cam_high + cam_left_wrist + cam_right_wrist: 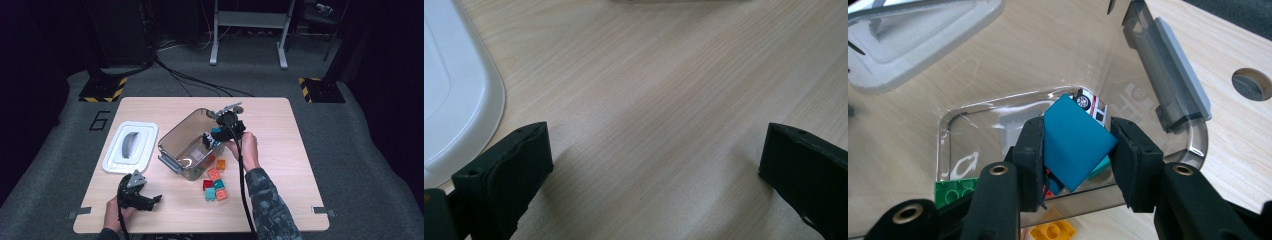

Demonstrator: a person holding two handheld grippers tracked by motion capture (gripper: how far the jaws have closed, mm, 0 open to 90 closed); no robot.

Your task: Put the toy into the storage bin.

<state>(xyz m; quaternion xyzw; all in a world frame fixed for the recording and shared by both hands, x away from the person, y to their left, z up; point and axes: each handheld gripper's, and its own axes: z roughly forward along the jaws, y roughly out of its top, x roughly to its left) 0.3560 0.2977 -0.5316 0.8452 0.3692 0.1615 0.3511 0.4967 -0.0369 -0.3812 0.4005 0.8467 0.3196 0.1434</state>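
Two grippers: one in each hand, both above a light wooden table (280,120).
Right gripper (216,134): at about 12 o'clock from the table's middle, held over the rim of the clear bin; in the right gripper view (1075,147) its jaws are clamped on a teal block.
Teal block (1073,142): pinched between the two black pads, tilted on a corner, hanging over the open bin; in the high view it shows as a small teal patch (216,131) at the gripper's tip.
Clear bin (176,145): just left of the table's centre, its long axis running from 7 o'clock to 1 o'clock; grey latch (1175,75) on the near end wall.
Bin contents: a small white toy car (1091,106) lies on the floor just behind the held block; whether the green brick (954,190) lies inside or behind the wall, cannot tell.
Loose bricks (215,182): a cluster of orange, red and teal pieces on the table at 5 o'clock from the bin, just beside its wall.
Yellow brick (1054,230): on the table below the bin's near edge.
White lid (131,146): flat on the table at 9 o'clock from the bin, apart from it, grey handle up.
Left gripper (137,192): at 7 o'clock on the table, near the front edge; in the left gripper view (654,160) its jaws stand wide apart over bare wood, nothing between them, the lid's corner (459,100) at 10 o'clock.
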